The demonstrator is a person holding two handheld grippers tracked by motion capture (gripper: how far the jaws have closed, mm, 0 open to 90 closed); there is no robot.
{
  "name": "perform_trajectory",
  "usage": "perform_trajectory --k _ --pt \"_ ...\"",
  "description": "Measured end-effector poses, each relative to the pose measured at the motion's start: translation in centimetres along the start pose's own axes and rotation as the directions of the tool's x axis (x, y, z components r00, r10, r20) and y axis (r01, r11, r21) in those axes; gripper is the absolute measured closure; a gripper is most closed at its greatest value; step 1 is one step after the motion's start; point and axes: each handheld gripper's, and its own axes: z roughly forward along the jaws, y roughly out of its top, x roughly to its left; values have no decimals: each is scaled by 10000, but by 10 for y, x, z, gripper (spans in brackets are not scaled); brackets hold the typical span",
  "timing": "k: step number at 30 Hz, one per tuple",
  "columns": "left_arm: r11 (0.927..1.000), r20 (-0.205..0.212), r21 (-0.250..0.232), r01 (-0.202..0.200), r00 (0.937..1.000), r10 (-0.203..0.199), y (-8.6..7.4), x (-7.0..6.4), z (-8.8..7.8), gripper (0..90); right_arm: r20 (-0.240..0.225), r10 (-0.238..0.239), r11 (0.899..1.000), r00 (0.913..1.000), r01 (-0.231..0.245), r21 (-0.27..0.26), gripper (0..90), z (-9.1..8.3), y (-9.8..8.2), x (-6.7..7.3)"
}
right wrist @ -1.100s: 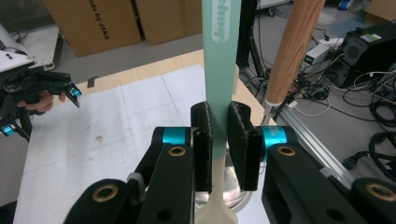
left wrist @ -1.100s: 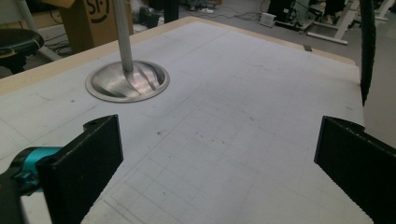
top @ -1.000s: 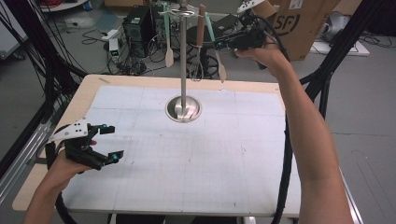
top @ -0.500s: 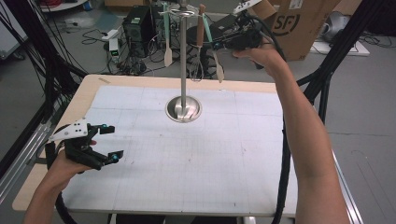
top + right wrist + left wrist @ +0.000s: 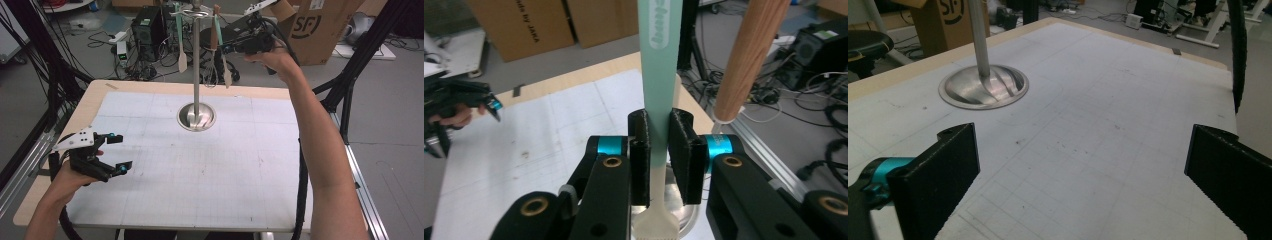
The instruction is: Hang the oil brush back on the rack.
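Observation:
A metal stand (image 5: 195,65) rises from a round base (image 5: 196,118) at the far middle of the table. From its top hang a teal-handled spatula (image 5: 181,50), a wooden-handled whisk (image 5: 212,60) and a second teal-handled spatula (image 5: 227,76). My right gripper (image 5: 226,48) is raised beside the pole and shut on that second spatula's handle (image 5: 659,60). In the right gripper view the jaws (image 5: 659,122) clamp the handle, with the whisk's wooden handle (image 5: 751,55) just to the right. My left gripper (image 5: 121,151) rests low at the table's left, open and holding nothing (image 5: 1083,137).
The white gridded mat (image 5: 210,180) covers most of the wooden table (image 5: 95,100). The stand's base (image 5: 983,87) lies ahead of my left gripper. Cardboard boxes (image 5: 312,25), a computer case (image 5: 147,25) and cables sit on the floor beyond the far edge.
My right gripper has shifted slightly left toward the pole, carrying the spatula's head with it. The left gripper has not moved.

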Motion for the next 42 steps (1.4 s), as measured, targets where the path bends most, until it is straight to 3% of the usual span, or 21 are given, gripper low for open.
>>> perform_trajectory --k 2,7,11,15,19,22,23,30,42 --pt "10000 -13 -3 7 10000 -7 0 0 0 17 36 100 9999 9999 -101 50 676 2 0 0" --pt "10000 -31 -55 41 10000 -41 0 1 -1 17 113 160 9995 9998 -163 277 597 6 -2 2" --pt "10000 -32 -47 61 10000 -61 0 1 0 17 237 303 9991 9993 -310 294 462 2 -2 6" --pt "9999 -46 -107 75 10000 -75 0 1 -1 17 422 86 9990 9991 -104 426 340 -7 -3 18" --pt "9997 -90 -202 151 9998 -153 0 3 -3 17 683 -170 9978 9975 126 652 126 -20 -10 32" --pt "9994 -126 -251 243 9996 -246 0 4 -4 17 619 -532 9972 9967 498 564 78 -30 -18 40" --pt "9994 -137 -243 229 9996 -233 0 4 -4 17 662 -626 9971 9958 595 476 0 -33 -21 44" --pt "9995 -124 -213 227 9997 -230 -1 5 -3 17 1013 -390 9984 9941 429 -366 0 -57 -50 60" --pt "9994 -42 -262 238 9997 -239 -1 6 -2 17 1292 -249 9939 9913 385 -1037 0 -83 -131 96"
